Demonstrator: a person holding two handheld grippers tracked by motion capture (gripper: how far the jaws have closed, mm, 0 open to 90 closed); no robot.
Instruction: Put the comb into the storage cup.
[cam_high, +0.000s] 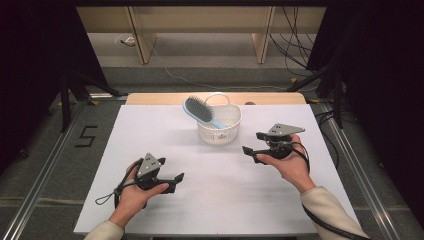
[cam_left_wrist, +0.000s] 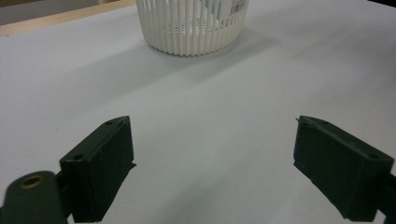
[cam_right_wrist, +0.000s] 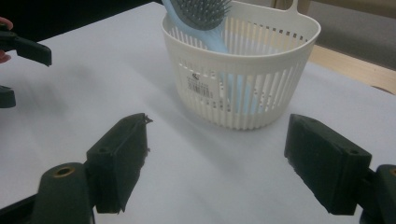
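Where basket (cam_left_wrist: 191, 25) looms, label (cam_right_wrist: 204, 86) shows.

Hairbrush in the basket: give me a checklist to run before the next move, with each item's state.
1. Hairbrush sits in the basket, head leaning out over the rim: ok.
2. Basket upright on the table: ok.
3. Right tool open, nothing held: ok.
4. Left tool open, nothing held: ok.
5. Bare table between both tools and basket: ok.
6. Whether the brush handle is caught in the basket slats: cannot tell.
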